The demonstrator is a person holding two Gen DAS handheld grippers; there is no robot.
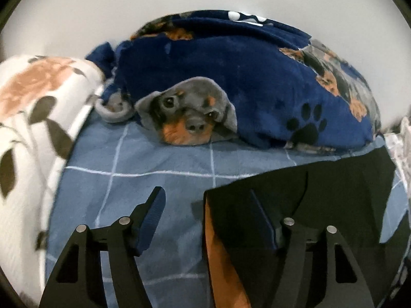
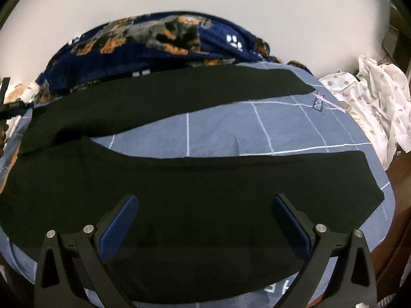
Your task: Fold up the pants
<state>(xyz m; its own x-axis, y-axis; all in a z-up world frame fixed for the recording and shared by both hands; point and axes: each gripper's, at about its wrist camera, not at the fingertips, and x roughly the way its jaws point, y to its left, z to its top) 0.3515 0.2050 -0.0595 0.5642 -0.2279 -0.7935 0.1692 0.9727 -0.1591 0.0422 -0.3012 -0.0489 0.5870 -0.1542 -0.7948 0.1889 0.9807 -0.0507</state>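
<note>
Black pants (image 2: 195,184) lie spread flat on the blue checked bed sheet (image 2: 231,131), with both legs stretched to the right and a strip of sheet between them. My right gripper (image 2: 205,205) is open and empty, its fingers hovering over the near leg close to the bed's front edge. In the left wrist view the waist end of the pants (image 1: 321,192) lies on the sheet (image 1: 128,184). My left gripper (image 1: 208,200) is open, straddling the waist's left edge, with the right finger (image 1: 259,213) over the black cloth.
A navy fleece blanket with dog and paw prints (image 1: 244,71) is heaped along the back of the bed, also in the right wrist view (image 2: 154,43). A floral pillow (image 1: 33,118) lies at the left. White patterned cloth (image 2: 372,95) lies at the right, beside the bed.
</note>
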